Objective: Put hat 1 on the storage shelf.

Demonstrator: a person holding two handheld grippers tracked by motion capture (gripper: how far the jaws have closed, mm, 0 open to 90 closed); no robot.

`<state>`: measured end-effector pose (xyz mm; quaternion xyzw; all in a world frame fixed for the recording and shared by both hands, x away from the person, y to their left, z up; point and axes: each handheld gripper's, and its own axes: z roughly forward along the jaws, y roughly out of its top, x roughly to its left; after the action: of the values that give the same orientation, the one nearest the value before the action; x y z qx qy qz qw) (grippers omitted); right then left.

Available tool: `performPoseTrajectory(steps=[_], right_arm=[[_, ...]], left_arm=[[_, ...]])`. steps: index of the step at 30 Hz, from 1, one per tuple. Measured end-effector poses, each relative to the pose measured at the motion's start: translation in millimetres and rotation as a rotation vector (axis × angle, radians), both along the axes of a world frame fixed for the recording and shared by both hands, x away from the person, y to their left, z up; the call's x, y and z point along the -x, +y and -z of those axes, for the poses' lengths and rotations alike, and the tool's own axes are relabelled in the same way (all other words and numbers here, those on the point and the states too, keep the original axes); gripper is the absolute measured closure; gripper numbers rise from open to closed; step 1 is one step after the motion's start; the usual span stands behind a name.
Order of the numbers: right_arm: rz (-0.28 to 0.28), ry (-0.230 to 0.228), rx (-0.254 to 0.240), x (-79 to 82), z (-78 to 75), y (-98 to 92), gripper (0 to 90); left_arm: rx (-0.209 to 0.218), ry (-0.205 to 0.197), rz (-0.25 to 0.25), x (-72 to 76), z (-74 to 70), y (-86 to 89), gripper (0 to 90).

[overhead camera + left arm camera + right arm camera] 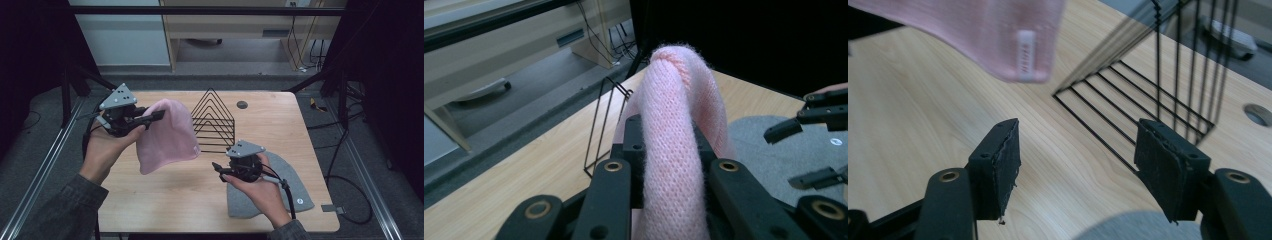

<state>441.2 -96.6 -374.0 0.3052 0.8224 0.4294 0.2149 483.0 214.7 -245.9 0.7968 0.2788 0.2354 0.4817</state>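
A pink beanie [166,135] is being pinched by the left gripper [150,116] fingers above the tabletop [165,200] while the right gripper [218,168] fingers are being held spread and empty; the dangling hem risks being snagged on the wire rack [214,120].

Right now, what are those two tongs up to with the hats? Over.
Left tongs shut on pink beanie, lifted off table. Right tongs open, empty, above grey beanie. Black wire rack stands just behind pink beanie.

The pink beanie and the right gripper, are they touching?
Apart. In the right gripper view the right gripper has open jaws, with the pink beanie hanging beyond them.
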Motion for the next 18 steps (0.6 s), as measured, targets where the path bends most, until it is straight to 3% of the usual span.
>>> performPoseTrajectory(steps=[5,10,18], right_arm=[[-0.038,-0.012,-0.016,-7.1,-15.1,13.1,38.4],[-0.078,0.007,-0.061,-23.1,-30.0,20.5,37.6],[-0.12,0.053,-0.078,-57.1,-47.7,26.6,33.0]], left_arm=[[-0.008,-0.018,0.006,-0.4,-13.9,-3.8,77.5],[-0.006,-0.025,0.021,-3.3,-24.3,-7.7,77.4],[0.027,-0.034,0.074,-24.9,-41.0,-17.0,77.4]])
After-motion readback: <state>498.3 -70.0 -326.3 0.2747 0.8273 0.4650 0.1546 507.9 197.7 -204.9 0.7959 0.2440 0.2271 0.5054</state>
